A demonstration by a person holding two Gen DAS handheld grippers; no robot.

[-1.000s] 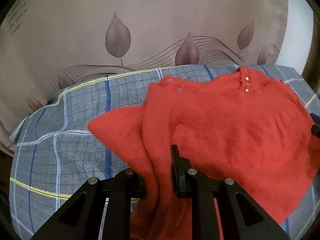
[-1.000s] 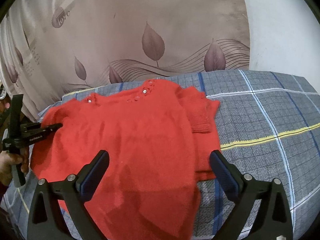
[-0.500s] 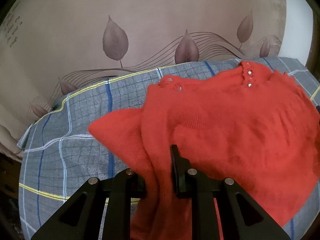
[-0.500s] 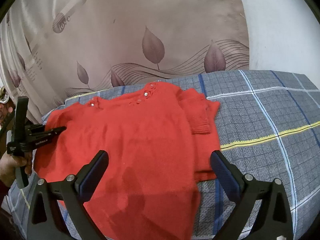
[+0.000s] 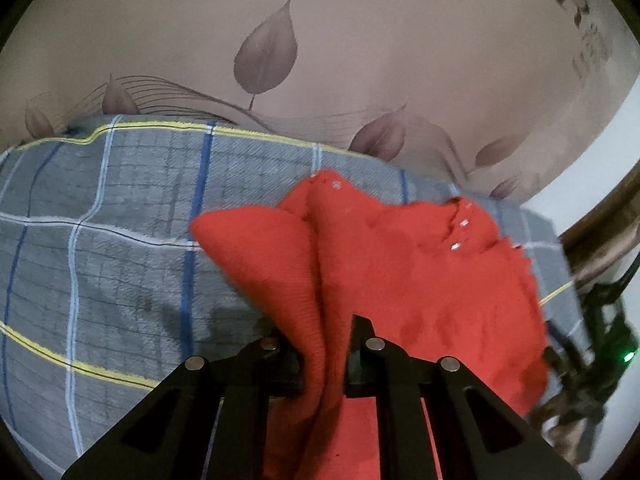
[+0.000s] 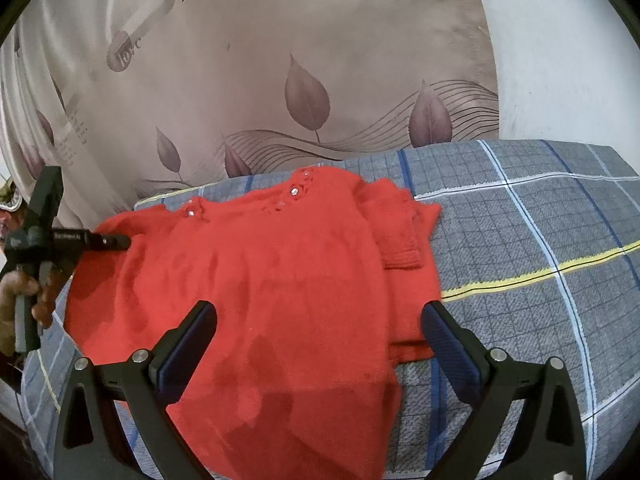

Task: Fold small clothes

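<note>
Lifted and rolled since a second ago, the left gripper (image 5: 326, 344), its jaws just closing, pinches the red sweater's (image 6: 260, 280) sleeve above the plaid blanket (image 6: 540, 240). Rightward, the right gripper (image 6: 316, 344) hovers wide open, empty, over the hem.

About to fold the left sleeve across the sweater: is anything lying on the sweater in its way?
Nothing visible does. The left tongs are shut on the sleeve; the sweater lies bare on the blanket, and the open right tongs hover over its lower part.
</note>
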